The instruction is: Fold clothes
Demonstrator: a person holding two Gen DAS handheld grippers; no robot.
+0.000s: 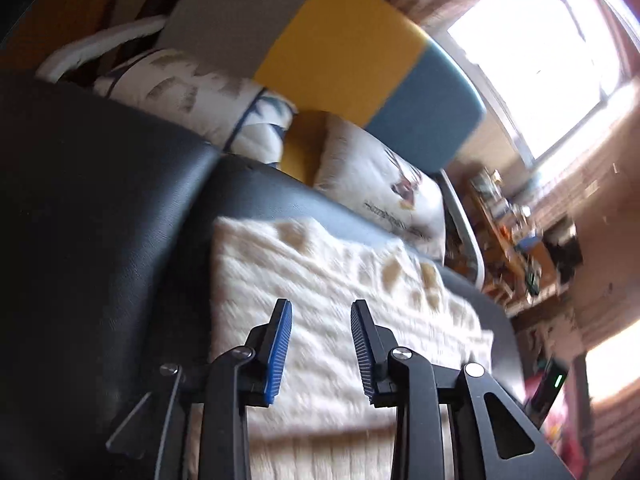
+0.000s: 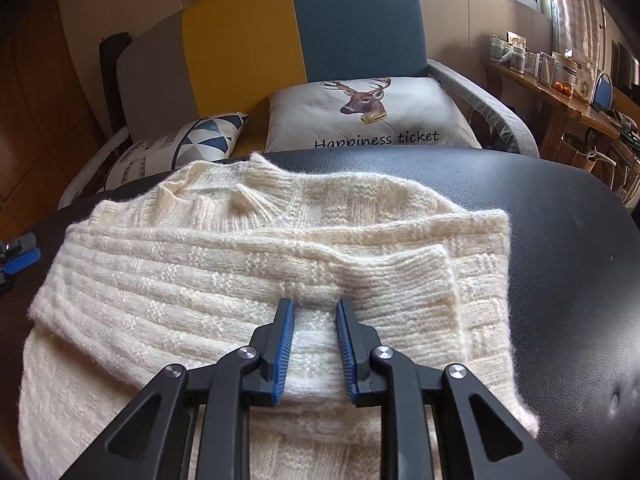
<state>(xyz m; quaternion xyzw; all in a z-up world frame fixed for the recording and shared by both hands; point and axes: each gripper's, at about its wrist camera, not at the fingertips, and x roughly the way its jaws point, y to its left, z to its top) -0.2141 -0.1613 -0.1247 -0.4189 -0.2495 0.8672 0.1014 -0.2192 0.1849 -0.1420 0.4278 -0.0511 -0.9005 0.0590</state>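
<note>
cream sweater folded on the black surface, both grippers over it

where the right gripper (image 2: 315,306) reaches forward, we see its blue pads (image 2: 285,344) parted by a narrow gap, with a ridge of knit lying between them; we cannot tell whether they pinch it or merely rest on it. our left gripper (image 1: 321,308) has its jaws set wider apart with nothing between them, and it hangs over the same garment in a tilted, blurred view.

the cream sweater (image 2: 256,264) lies on a black padded surface (image 2: 560,216), its ribbed collar toward the far edge and a sleeve folded across the body, the cuff ending just right of the right gripper. in the right wrist view the tip of the other tool shows blue at the left edge.

beyond the surface stands an armchair (image 2: 352,24) with grey, yellow and blue-green panels. on its seat rest a deer pillow (image 2: 368,116) printed "happiness ticket" and, beside it to the left, a triangle-patterned pillow (image 2: 192,140). a wooden shelf (image 2: 560,92) crowded with small items runs under the bright window (image 1: 536,52) to the right.
</note>
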